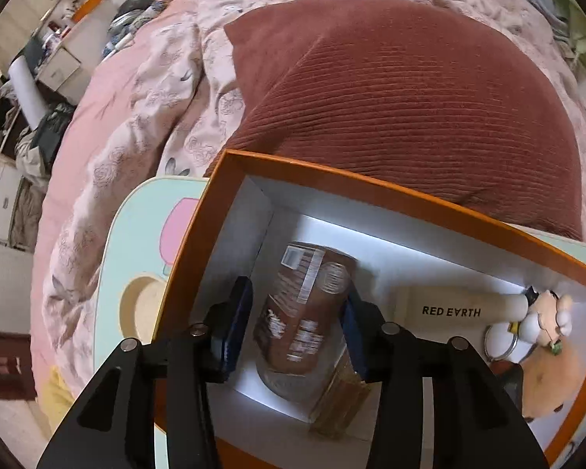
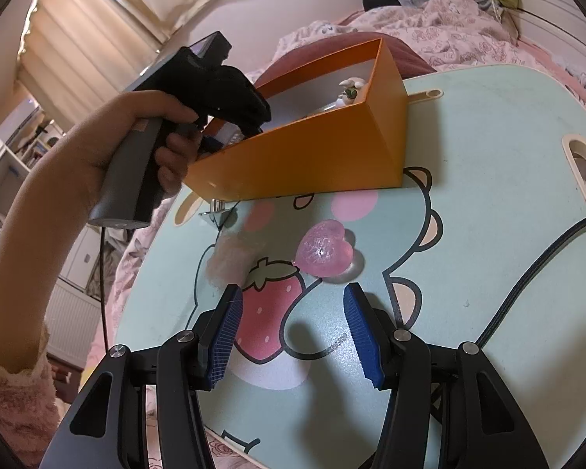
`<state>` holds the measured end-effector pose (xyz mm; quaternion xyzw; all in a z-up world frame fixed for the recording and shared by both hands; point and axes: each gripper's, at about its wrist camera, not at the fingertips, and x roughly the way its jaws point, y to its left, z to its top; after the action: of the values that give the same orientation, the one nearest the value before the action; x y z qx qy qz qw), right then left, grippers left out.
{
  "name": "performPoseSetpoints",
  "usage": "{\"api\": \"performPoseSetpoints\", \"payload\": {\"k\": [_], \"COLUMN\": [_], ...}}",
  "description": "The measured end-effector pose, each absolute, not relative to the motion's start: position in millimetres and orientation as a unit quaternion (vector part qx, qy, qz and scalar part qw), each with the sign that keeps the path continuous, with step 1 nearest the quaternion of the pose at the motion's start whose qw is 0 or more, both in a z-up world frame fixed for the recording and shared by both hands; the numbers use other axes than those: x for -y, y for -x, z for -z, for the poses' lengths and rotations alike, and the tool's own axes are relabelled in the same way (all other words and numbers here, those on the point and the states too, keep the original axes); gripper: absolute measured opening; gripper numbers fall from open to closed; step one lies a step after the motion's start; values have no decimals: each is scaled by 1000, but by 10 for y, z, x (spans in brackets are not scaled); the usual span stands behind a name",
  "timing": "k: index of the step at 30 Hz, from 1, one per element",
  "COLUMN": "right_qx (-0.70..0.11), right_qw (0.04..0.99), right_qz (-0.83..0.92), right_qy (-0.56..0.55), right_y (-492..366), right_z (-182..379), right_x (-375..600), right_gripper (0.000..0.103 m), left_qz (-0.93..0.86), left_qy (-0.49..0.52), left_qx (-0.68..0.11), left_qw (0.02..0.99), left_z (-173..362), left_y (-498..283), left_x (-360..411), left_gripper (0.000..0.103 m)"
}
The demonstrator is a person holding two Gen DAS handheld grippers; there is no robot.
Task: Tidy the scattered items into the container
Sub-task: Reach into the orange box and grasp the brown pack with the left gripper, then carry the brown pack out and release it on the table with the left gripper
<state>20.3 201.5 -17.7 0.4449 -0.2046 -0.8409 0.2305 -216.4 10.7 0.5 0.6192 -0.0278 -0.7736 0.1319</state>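
Jaws of left gripper (image 1: 297,332) parted around brown bottle (image 1: 306,312) lying in orange box (image 1: 410,191), left pad clear of it. Right gripper (image 2: 293,336) jaws open, empty, above table (image 2: 488,195); pink heart (image 2: 324,252) just ahead on table.

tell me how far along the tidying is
Done: a Red Earth tube, a plush keychain and a clear bottle lie in the orange box. In hand: the left gripper straddles a brown bottle inside the box, a gap at one pad, so it looks just released. Left: the pink heart on the table, ahead of the open, empty right gripper.
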Motion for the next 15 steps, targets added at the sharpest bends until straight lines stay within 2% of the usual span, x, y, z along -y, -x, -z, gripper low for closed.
{"api": "performPoseSetpoints", "payload": {"k": [1,2,9,15], "right_qx": [206,206,205,206], "right_qw": [231,230,230,228], "right_qz": [841,841,841,841], "right_qy": [-444,-445,-445,-445], "right_y": [-206,-207,-212,-216], "right_z": [175,173,167,170], "right_x": [-2016,-2015,-2013,-2019], "right_gripper": [53,53,53,54], "left_qz": [776,776,773,812], "left_qy": [-621,-624,-631,-564], "left_qx": [23,2,-61,-139], "left_qw": [110,90,29,-61], "left_z": [-10,-12,-79,-626], "left_y": [2158,2147,2043,1700], "left_x": [-92,-59,169,167], "left_gripper": [27,20,20,20]}}
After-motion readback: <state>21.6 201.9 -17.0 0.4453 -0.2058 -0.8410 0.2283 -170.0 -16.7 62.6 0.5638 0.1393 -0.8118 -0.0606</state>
